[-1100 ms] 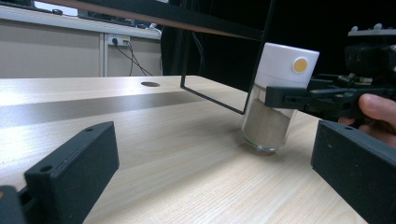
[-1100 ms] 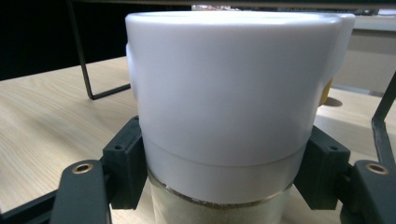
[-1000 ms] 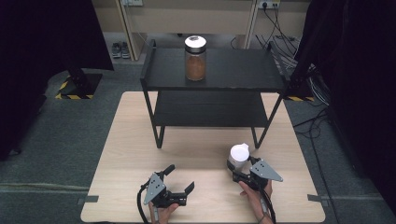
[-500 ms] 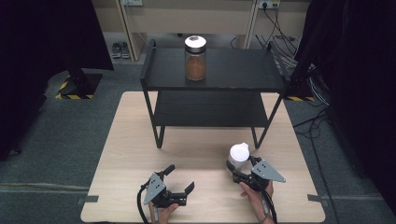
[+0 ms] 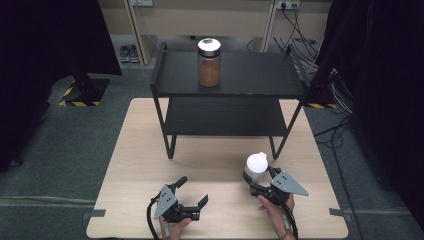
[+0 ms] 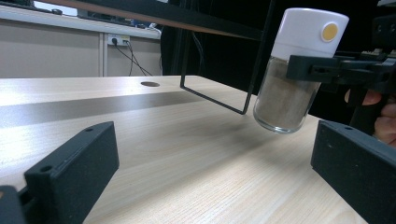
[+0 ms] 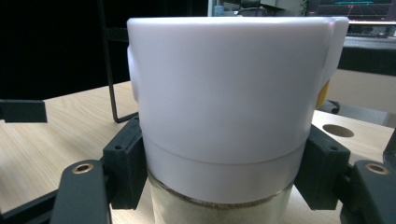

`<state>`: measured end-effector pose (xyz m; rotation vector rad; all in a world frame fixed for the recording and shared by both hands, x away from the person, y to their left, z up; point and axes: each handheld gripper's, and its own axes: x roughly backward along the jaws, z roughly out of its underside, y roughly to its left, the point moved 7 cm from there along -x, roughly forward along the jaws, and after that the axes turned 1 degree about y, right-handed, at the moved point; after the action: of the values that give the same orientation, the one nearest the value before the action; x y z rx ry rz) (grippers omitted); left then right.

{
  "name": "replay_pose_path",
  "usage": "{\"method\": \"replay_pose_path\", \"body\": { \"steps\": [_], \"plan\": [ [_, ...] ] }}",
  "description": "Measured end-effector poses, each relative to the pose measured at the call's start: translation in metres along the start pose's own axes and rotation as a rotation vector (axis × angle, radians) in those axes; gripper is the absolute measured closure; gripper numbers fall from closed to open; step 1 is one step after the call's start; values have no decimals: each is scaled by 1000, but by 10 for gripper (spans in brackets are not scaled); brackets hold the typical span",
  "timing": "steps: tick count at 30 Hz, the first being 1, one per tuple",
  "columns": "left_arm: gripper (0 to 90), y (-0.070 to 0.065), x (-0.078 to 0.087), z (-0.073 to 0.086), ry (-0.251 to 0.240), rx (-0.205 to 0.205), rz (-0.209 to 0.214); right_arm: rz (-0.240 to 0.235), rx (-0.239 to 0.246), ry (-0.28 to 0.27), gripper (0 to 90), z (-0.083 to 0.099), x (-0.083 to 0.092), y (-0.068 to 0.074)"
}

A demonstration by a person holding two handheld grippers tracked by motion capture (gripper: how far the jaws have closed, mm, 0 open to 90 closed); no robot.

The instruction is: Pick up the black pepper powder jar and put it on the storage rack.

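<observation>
We see a black two-tier shelf (image 5: 235,80) standing at the far end of the counter (image 5: 135,150), with a brown-filled jar (image 5: 209,62) on its top tier. No writing is legible on anything. Our right gripper (image 5: 265,180) has its jaws clamped around a white-capped shaker jar (image 5: 256,167), lifted and tilted clear of the counter near the shelf's front right leg. Our left gripper (image 5: 192,192) rests with jaws spread wide, empty.

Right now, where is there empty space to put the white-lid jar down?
The top shelf is bare right of the brown jar. The lower shelf looks bare too. The table is open left of the rack legs. It is crowded at the near edge, around the left gripper and right gripper.
</observation>
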<state>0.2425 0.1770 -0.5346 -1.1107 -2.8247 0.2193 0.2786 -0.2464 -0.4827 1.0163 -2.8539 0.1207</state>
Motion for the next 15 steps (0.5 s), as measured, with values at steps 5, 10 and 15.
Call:
{"method": "replay_pose_path", "body": {
  "steps": [5, 10, 15],
  "plan": [
    [4, 0, 0, 0, 1, 0, 0, -11, -1, -7, 307, -6, 2, 0],
    [4, 0, 0, 0, 2, 1, 0, -24, -2, -11, 307, -9, 3, 2],
    [5, 0, 0, 0, 2, 1, 1, -34, -1, -21, 307, -12, 4, 4]
  ]
}}
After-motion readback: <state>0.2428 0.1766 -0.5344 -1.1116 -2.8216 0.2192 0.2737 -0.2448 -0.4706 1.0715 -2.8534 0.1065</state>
